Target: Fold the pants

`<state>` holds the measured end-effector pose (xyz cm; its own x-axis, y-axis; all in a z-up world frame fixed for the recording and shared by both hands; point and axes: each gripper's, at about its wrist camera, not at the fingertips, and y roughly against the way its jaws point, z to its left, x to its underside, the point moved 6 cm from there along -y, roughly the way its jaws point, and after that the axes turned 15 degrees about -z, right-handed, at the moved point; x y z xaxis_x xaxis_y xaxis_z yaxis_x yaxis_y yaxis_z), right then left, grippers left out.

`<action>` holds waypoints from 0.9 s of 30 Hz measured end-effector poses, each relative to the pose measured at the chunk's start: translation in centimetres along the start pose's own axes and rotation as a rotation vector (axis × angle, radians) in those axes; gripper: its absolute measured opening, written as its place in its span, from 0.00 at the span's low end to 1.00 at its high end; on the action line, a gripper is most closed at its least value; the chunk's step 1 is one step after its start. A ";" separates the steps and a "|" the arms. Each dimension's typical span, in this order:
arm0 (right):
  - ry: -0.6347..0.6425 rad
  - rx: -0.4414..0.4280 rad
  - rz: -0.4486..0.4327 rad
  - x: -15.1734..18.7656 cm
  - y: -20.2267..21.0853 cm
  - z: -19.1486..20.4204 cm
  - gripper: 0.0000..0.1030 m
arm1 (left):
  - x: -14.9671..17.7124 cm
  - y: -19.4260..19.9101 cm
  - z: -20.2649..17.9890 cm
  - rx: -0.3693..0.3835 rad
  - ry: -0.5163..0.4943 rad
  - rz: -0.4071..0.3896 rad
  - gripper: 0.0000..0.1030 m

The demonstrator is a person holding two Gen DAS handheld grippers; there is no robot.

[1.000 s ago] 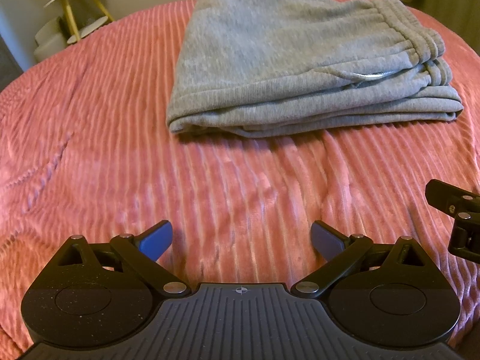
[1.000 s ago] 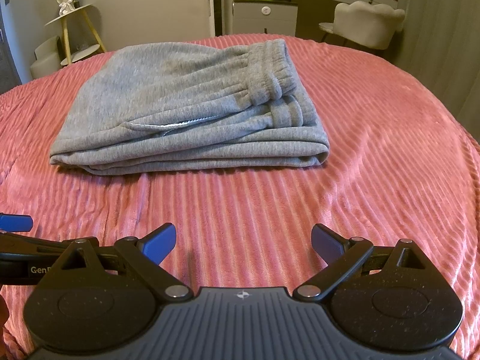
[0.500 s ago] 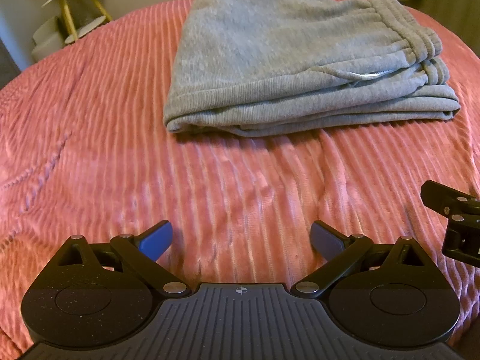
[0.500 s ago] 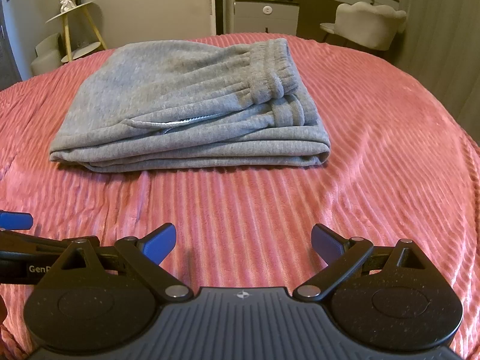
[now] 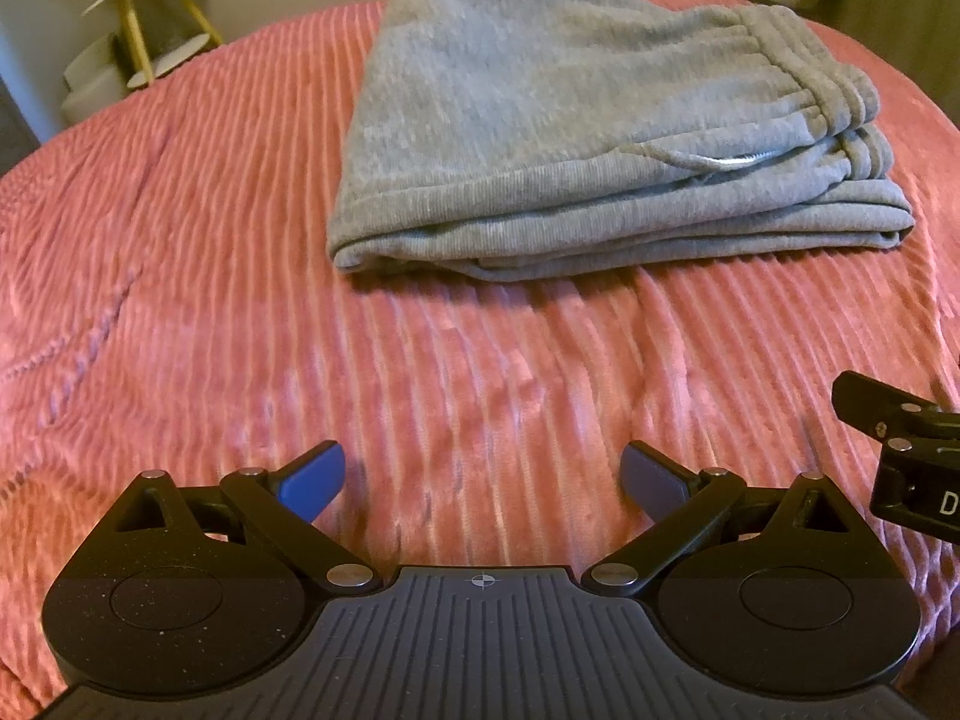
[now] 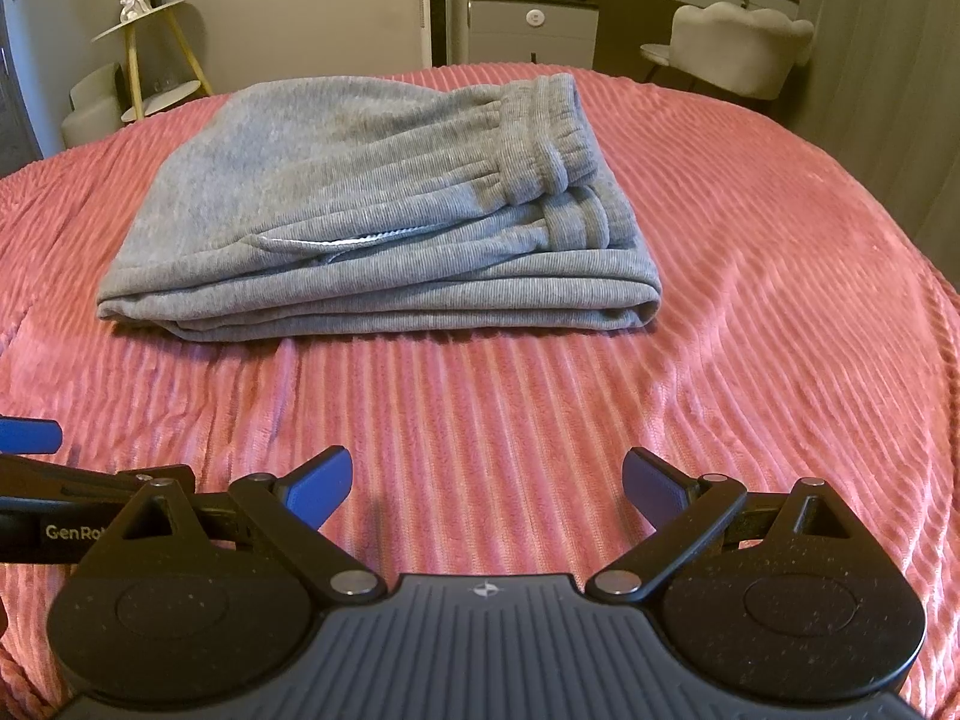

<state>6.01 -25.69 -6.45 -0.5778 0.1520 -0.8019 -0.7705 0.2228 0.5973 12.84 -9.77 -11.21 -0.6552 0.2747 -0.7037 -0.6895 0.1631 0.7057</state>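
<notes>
While both grippers are hovering low over the near part of the bed, the grey pants are lying folded into a compact stack of layers on the pink ribbed bedspread, well ahead of both tools. The left gripper is holding its jaws wide apart with nothing between them, and only bedspread is showing in the gap. The right gripper is likewise holding its jaws spread wide and is gripping nothing. Neither tool is touching the garment. In the right wrist view, the elastic waistband is sitting at the right end of the stack, and the near long edge is showing several stacked fold lines running left to right. A pocket opening with a pale lining is gaping slightly along the upper layer. The left end of the stack is forming a rounded, closed fold. A broad strip of bare bedspread is separating the near edge of the stack from the fingertips in both views. Open bedspread is also extending to the left of the pants in the left wrist view and to the right of them in the right wrist view. The two tools are sitting close side by side, each showing at the edge of the other camera's picture. Beyond the far edge of the bed, a tiered stand with yellow legs, a cabinet and a pale chair are standing.
</notes>
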 end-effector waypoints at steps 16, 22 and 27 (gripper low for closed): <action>0.002 0.002 0.002 0.1 -0.1 -0.1 0.94 | -0.4 0.6 -0.3 0.016 -0.010 -0.029 0.98; 0.009 0.005 0.000 0.1 -0.1 -0.1 0.94 | -0.6 0.8 -0.2 0.028 -0.003 -0.048 0.98; 0.009 0.007 0.000 0.1 -0.2 -0.2 0.94 | -1.0 1.4 0.0 0.030 0.003 -0.082 0.98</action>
<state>6.05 -25.87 -6.58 -0.5801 0.1428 -0.8019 -0.7686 0.2297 0.5970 12.54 -9.80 -9.56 -0.5977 0.2560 -0.7598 -0.7316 0.2135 0.6475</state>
